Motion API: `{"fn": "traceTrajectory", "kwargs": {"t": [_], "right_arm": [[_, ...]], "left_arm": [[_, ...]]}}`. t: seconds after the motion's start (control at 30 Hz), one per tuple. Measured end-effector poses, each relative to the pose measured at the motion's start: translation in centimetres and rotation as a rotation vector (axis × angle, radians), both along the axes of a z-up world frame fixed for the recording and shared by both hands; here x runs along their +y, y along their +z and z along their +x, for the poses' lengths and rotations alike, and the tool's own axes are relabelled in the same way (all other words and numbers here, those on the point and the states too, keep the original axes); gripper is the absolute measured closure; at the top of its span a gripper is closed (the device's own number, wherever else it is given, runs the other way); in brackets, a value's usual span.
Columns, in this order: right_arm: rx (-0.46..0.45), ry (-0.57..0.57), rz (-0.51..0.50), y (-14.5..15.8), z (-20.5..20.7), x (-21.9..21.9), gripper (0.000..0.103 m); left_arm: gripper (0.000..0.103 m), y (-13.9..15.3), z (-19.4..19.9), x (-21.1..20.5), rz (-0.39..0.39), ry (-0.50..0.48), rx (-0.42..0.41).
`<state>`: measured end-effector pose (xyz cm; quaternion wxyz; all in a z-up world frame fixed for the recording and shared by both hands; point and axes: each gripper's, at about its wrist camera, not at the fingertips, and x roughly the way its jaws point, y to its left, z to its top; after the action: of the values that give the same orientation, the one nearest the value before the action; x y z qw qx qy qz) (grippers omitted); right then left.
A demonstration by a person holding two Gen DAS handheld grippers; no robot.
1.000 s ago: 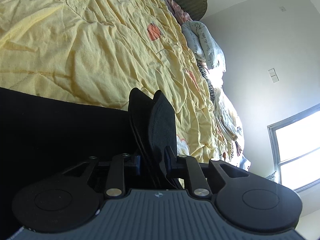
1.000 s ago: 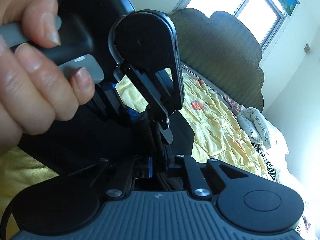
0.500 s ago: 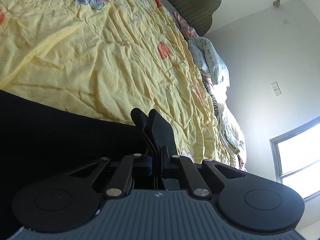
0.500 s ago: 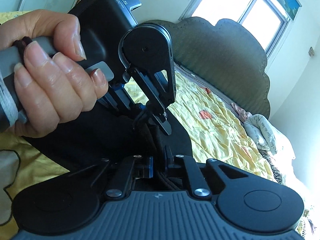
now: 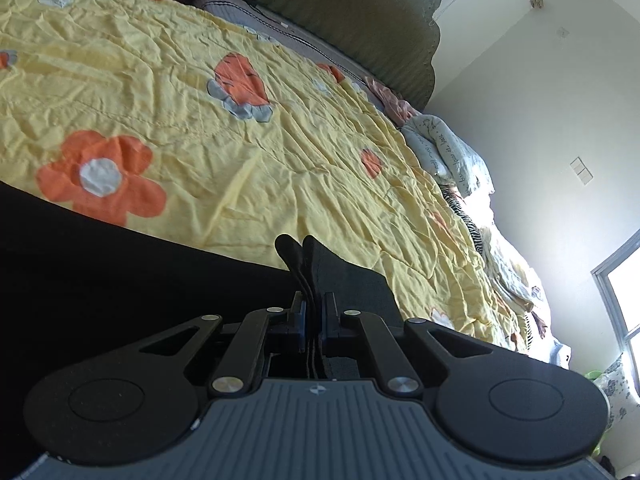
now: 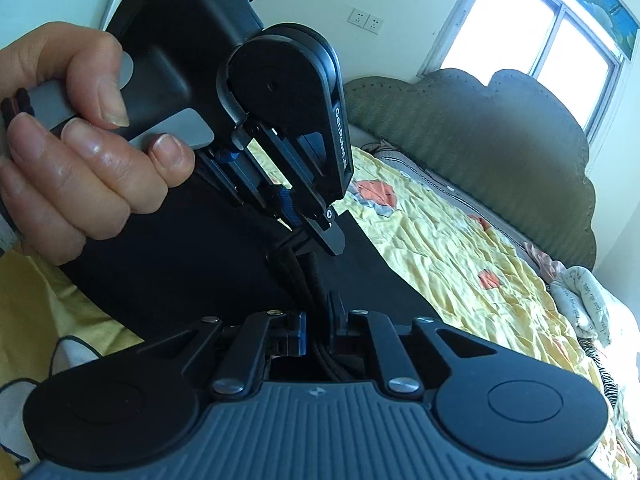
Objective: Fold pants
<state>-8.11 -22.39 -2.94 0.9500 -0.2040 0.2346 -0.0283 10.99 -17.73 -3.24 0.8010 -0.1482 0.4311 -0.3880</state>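
The black pants lie on a yellow flowered bedsheet and fill the lower left of the left wrist view. My left gripper is shut on a folded edge of the pants, with layers of black cloth sticking up between its fingers. In the right wrist view my right gripper is shut on a bunched edge of the same pants. The left gripper, held in a person's hand, pinches the cloth just beyond it, so both grips sit close together.
A green padded headboard stands at the far end of the bed, under a bright window. Rolled bedding and pillows lie along the bed's far edge. A second window is at the right.
The left gripper's jaws have shut on the pants' edge. Both grippers have lifted and moved across the bed with the cloth; more of the sheet and headboard now shows.
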Motion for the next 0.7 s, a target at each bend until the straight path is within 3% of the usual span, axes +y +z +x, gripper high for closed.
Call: {"fn": "traceTrajectory", "kwargs": {"t": [0.23, 0.7], "right_arm": [[-0.007, 0.090, 0.040, -0.1, 0.6, 2.6, 0.093], [-0.012, 0.261, 0.066, -0.2, 2.1, 5.1, 0.093]], "left_arm": [[0.098, 0.3, -0.3, 3.2, 0.049, 0.050, -0.058], [0.098, 0.7, -0.6, 10.2, 0.056, 0.205, -0.105]]}}
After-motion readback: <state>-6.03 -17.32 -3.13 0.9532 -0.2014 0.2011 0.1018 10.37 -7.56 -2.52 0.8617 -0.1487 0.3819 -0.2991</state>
